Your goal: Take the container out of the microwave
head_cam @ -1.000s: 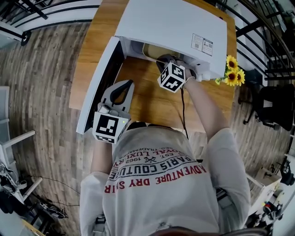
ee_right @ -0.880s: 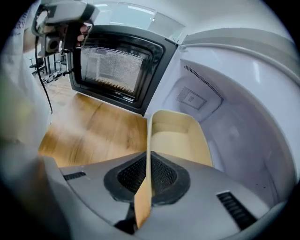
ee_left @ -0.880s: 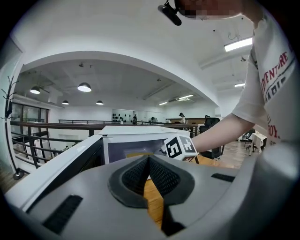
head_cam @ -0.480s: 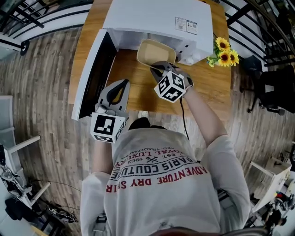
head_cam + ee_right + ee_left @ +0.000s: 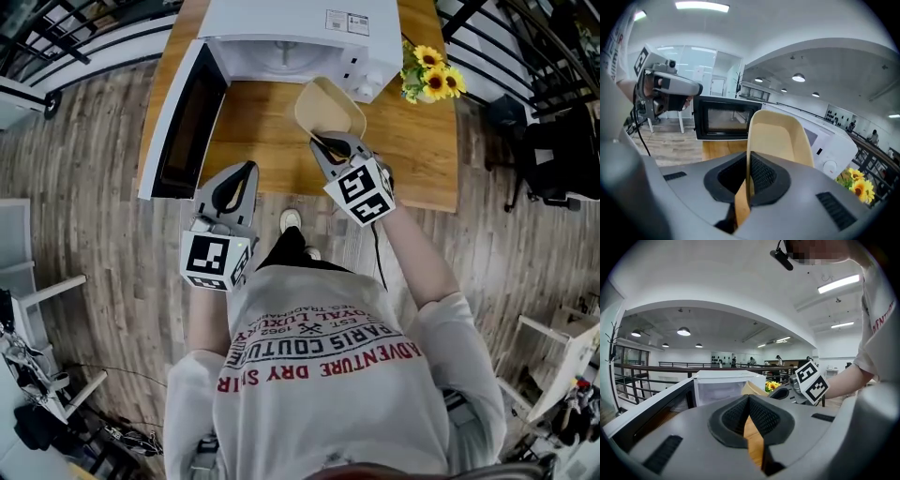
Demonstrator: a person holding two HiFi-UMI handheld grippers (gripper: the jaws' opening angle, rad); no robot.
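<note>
Extraction looks all but done. The right gripper (image 5: 330, 143) has its jaws pinched narrow on the rim of the tan container (image 5: 330, 108), which is now over the wooden table (image 5: 258, 131), just in front of the microwave (image 5: 291, 23). A second ago it was still inside the cavity. The left gripper (image 5: 242, 178) is closed on nothing beside the open door (image 5: 178, 122). The next move probably calls for a level set-down on the table.

Sunflowers (image 5: 429, 80) at the wooden table's (image 5: 272, 122) right edge — plank floor (image 5: 84, 141) around
</note>
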